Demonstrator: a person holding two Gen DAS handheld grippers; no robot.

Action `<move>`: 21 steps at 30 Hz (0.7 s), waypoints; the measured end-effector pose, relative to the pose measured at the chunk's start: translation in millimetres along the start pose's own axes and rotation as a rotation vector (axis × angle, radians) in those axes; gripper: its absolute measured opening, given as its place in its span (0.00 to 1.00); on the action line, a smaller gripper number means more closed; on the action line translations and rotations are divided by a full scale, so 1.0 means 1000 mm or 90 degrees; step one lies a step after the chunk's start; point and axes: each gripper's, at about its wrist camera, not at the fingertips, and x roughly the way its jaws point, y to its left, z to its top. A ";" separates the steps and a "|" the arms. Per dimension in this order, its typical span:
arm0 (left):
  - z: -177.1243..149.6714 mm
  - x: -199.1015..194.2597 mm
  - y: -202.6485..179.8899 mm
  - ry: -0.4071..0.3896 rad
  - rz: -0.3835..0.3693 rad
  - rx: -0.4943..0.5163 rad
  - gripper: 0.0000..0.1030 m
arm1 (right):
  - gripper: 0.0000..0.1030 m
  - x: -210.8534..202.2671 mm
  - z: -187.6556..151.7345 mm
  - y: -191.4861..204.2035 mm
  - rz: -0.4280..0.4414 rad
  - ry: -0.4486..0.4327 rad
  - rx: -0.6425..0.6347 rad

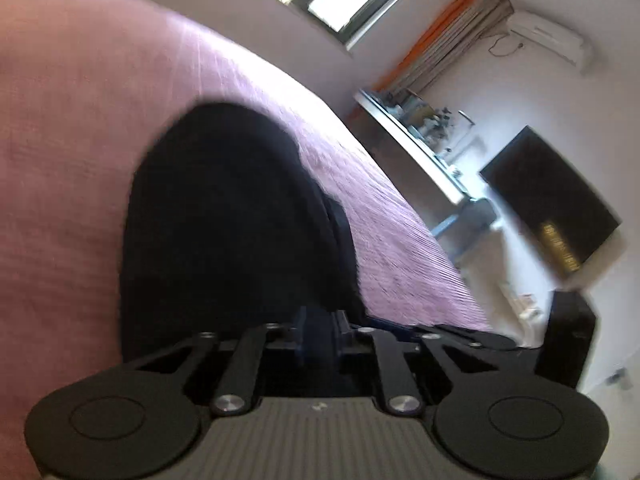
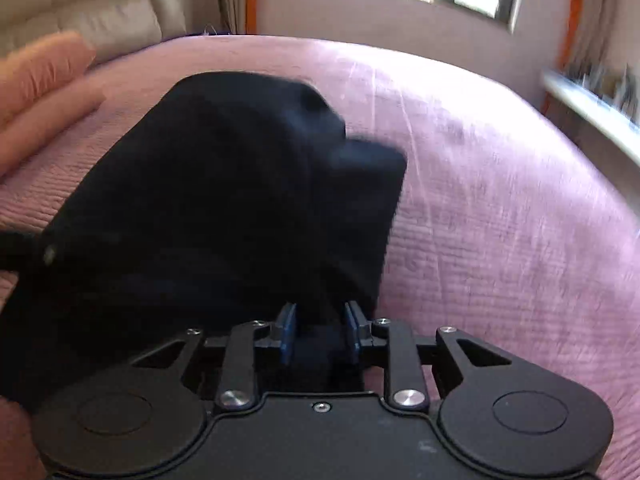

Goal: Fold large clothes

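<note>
Garment: the dark garment [image 1: 224,216] is lying bunched on the pink bedspread [image 1: 72,128], filling the centre of the left wrist view and running down into my tool at the lower middle.
Left gripper: my left gripper [image 1: 320,328] is clenching a fold of that cloth, its jaws standing nearly together.
Right gripper: my right gripper [image 2: 318,332] is gripping another fold, the blue pads [image 2: 287,330] pressing it from both sides with a small gap.
Cloth in the right view: it is rising from the lower centre toward the upper left.
Hand: fingers [image 2: 44,76] are showing blurred at the upper left edge.
</note>
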 end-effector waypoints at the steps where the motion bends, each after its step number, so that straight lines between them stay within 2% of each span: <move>1: -0.009 -0.004 -0.002 0.001 0.005 0.014 0.13 | 0.30 -0.003 0.002 -0.008 0.004 -0.001 0.011; 2: -0.015 -0.009 -0.007 -0.003 0.016 0.041 0.13 | 0.30 -0.007 0.009 -0.018 0.016 -0.004 0.039; 4: -0.023 -0.014 -0.014 -0.002 0.031 0.068 0.13 | 0.31 -0.018 0.032 -0.030 0.052 -0.049 0.084; 6: -0.027 -0.017 -0.012 -0.005 0.032 0.064 0.13 | 0.31 -0.019 0.062 -0.024 0.088 -0.099 0.053; 8: -0.027 -0.016 -0.009 -0.004 0.027 0.055 0.11 | 0.31 -0.002 0.094 -0.007 0.154 -0.128 -0.008; 9: -0.026 -0.014 -0.009 -0.002 0.028 0.056 0.10 | 0.31 0.014 0.106 0.002 0.194 -0.119 -0.031; 11: -0.023 -0.014 -0.012 0.001 0.030 0.067 0.10 | 0.31 0.054 0.123 0.013 0.229 -0.079 -0.038; 13: -0.023 -0.016 -0.013 -0.001 0.036 0.080 0.10 | 0.31 0.094 0.131 0.017 0.212 -0.047 -0.033; 14: -0.023 -0.015 -0.012 0.000 0.036 0.080 0.10 | 0.31 0.112 0.133 0.015 0.176 -0.032 -0.010; 15: -0.023 -0.010 -0.013 0.001 0.030 0.073 0.10 | 0.27 0.129 0.134 0.009 0.132 -0.012 0.012; 17: -0.023 -0.012 -0.014 0.000 0.018 0.063 0.10 | 0.11 0.147 0.134 -0.012 0.124 0.022 0.082; 19: -0.023 -0.018 -0.016 0.004 0.016 0.070 0.10 | 0.11 0.126 0.133 -0.034 0.135 0.003 0.138; 20: -0.023 -0.021 -0.017 0.004 0.013 0.072 0.10 | 0.18 0.103 0.128 -0.039 0.129 -0.026 0.144; 21: -0.023 -0.026 -0.016 -0.001 0.004 0.069 0.11 | 0.20 0.077 0.121 -0.042 0.130 -0.055 0.134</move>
